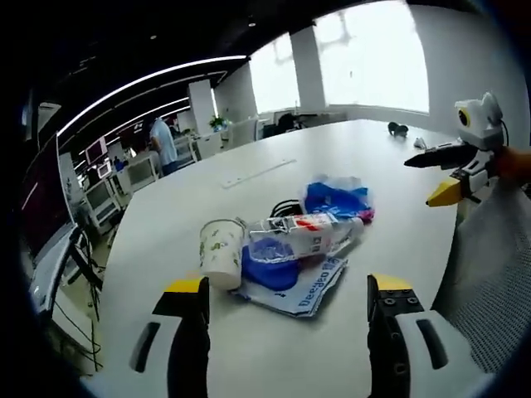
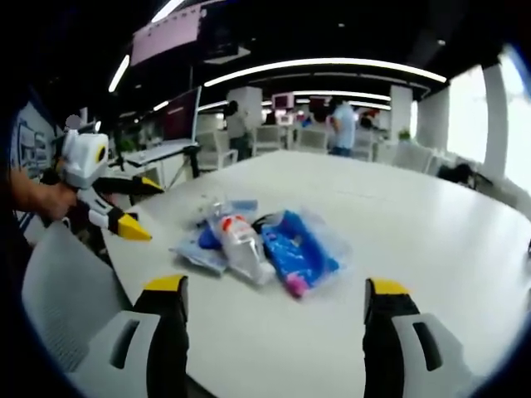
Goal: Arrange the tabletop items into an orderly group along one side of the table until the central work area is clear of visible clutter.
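Yellow-tipped jaws of the left gripper (image 1: 287, 292) rise spread wide at six o'clock in the left gripper view, holding nothing. Just beyond them a paper cup (image 1: 221, 253) lies on its side on the white bench (image 1: 274, 178), its mouth toward twelve o'clock and its base nearest the left jaw, though I cannot tell if they touch. Beside it a clear plastic bottle (image 1: 309, 230) with a red and white label lies across a blue lid (image 1: 270, 265) and a printed bag (image 1: 311, 288), its long axis running from about eight to two o'clock. Past that sits a blue packet (image 1: 338, 199) in clear wrap.

Seen from the right gripper view, the right gripper (image 2: 272, 297) also has its jaws wide apart and empty, well short of the same pile; the bottle (image 2: 241, 240) there points toward six o'clock.

Around the bench is an open office with desks, monitors (image 2: 184, 114), ceiling light strips, bright windows (image 1: 377, 58) and a person (image 1: 163, 143) standing far off.
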